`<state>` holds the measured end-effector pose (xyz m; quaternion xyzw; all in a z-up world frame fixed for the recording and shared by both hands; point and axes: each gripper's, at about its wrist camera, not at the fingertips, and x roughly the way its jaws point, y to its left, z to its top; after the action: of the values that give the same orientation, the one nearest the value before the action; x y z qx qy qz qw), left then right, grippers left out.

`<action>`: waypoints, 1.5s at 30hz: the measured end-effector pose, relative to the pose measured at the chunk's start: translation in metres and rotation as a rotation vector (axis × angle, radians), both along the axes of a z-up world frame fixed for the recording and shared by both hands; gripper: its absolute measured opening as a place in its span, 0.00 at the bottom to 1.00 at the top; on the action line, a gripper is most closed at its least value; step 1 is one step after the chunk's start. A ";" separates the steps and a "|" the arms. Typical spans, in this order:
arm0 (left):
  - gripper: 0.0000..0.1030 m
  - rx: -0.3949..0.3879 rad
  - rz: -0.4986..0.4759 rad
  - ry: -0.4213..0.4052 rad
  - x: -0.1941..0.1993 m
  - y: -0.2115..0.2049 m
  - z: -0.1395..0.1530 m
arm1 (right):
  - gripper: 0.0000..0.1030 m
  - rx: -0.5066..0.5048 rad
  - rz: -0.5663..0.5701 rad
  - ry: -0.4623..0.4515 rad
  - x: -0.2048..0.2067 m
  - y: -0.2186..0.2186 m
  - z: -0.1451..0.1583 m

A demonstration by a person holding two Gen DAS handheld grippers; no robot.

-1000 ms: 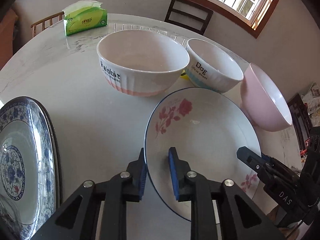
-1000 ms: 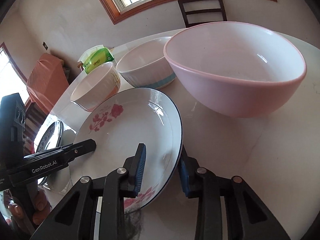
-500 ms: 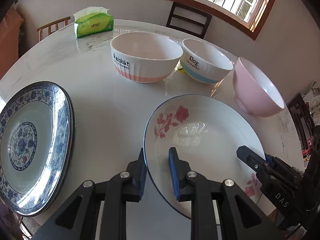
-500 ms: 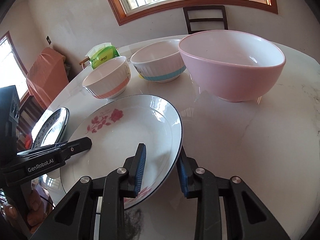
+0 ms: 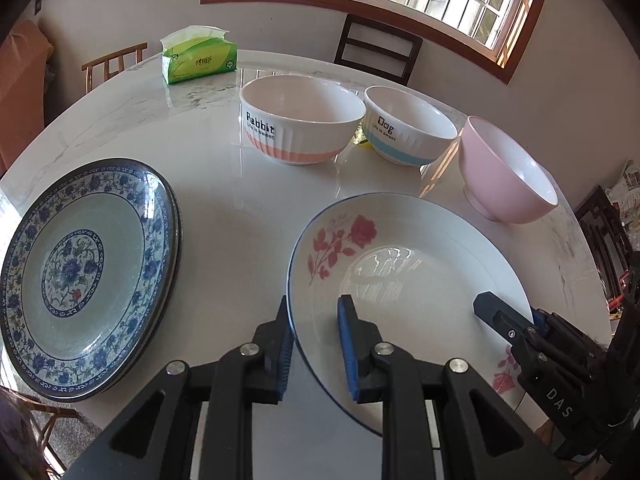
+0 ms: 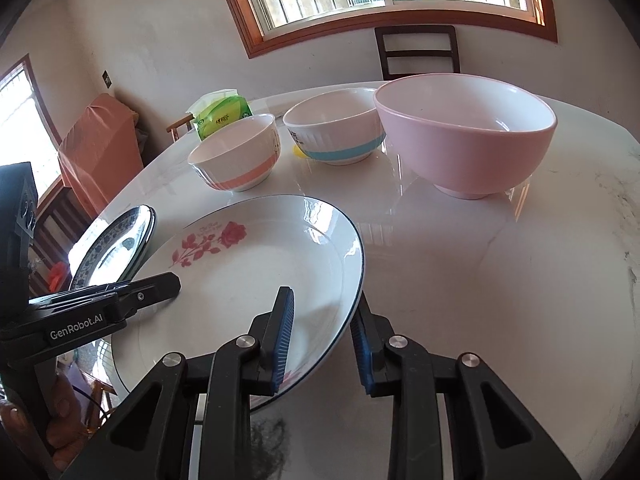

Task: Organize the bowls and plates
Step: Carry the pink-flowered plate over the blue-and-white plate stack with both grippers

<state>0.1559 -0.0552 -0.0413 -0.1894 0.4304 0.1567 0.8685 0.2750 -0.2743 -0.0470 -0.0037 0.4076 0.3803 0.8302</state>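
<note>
Left gripper (image 5: 314,344) clamped on near rim of rose plate (image 5: 404,280); right gripper (image 6: 322,338) clamped on opposite rim. Plate lifted and pulled back from the bowls over the last second, now tilted, apparently clear of the marble table (image 5: 224,200). Likely mid-carry toward the blue-patterned plate stack (image 5: 80,272), left of rose plate. Beyond rose plate, in a row: Rabbit bowl (image 5: 300,124), Dog bowl (image 5: 408,124), pink bowl (image 5: 508,172), all empty, not nested. Tissue pack (image 5: 200,56) further back. Rose plate empty too.
</note>
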 end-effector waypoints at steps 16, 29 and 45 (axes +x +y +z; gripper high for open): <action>0.21 0.036 0.043 -0.022 -0.033 0.007 0.014 | 0.26 0.036 0.025 0.017 -0.018 0.013 0.003; 0.21 0.038 0.083 -0.032 -0.057 0.024 0.024 | 0.26 0.045 0.068 0.002 -0.034 0.031 0.013; 0.21 0.013 0.174 -0.058 -0.092 0.061 0.034 | 0.26 0.043 0.154 -0.037 -0.056 0.070 0.026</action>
<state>0.0640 0.0061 -0.0077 -0.2251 0.3860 0.2289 0.8649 0.2192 -0.2040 -0.0208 -0.0239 0.3825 0.4515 0.8058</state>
